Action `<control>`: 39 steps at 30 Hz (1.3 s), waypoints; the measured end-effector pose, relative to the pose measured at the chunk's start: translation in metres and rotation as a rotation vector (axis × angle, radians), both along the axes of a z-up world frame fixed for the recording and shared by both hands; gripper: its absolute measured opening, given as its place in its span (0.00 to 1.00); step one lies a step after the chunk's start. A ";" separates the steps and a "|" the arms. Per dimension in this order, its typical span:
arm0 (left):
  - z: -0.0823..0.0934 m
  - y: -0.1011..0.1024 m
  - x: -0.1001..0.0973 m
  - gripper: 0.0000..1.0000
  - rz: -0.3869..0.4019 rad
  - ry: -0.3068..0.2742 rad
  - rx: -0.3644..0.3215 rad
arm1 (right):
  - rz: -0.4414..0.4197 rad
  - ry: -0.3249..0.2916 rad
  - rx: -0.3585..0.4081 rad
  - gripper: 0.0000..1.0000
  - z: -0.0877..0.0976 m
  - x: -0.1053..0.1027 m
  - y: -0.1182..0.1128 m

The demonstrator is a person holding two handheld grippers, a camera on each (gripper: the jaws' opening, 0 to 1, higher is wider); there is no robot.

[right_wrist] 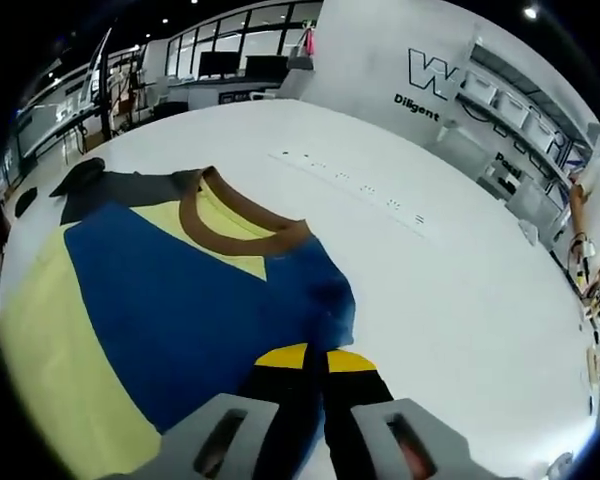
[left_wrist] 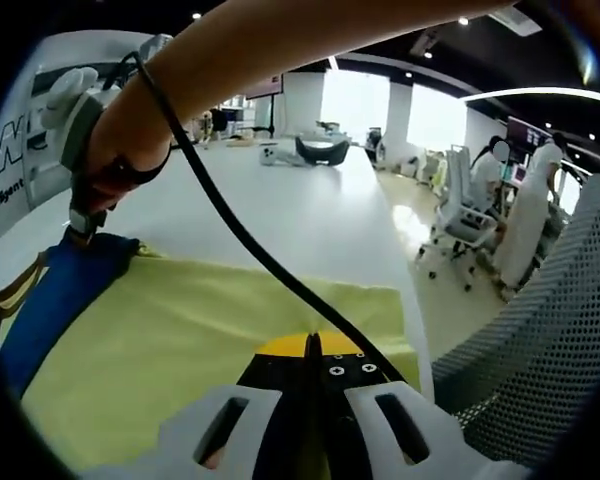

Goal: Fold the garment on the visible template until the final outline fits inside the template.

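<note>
Left gripper view: my left gripper (left_wrist: 310,352) is clamped on the yellow hem of the garment (left_wrist: 190,330), jaws pinched tight. Right gripper (right_wrist: 316,362) pinches the blue shoulder edge near the brown collar (right_wrist: 235,232); it's also seen at (left_wrist: 80,222). Shirt lies flat on the white table (right_wrist: 450,290). Template not visible to me. I'd lift both ends evenly, keep the fabric taut & level, then fold w/o dragging.
</note>
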State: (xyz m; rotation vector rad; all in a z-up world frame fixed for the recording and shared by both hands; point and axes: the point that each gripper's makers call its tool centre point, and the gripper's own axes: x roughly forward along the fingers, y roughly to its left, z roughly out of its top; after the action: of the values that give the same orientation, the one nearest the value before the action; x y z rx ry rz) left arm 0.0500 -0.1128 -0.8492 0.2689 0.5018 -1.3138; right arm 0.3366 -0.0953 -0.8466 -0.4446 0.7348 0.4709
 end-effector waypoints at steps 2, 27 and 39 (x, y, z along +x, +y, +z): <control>0.000 -0.005 0.000 0.00 -0.003 -0.001 -0.004 | -0.017 0.000 0.009 0.00 0.001 0.000 -0.005; 0.000 -0.049 0.002 0.00 -0.013 -0.006 -0.007 | -0.043 0.018 -0.053 0.00 -0.003 0.005 -0.048; 0.000 -0.051 0.001 0.00 -0.012 0.038 -0.038 | -0.071 0.056 -0.035 0.00 -0.004 0.004 -0.053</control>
State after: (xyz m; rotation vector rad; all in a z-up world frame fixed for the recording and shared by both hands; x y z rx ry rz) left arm 0.0515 -0.1634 -0.8488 0.2164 0.5073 -1.3406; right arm 0.3404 -0.1486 -0.8504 -0.4381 0.8114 0.4060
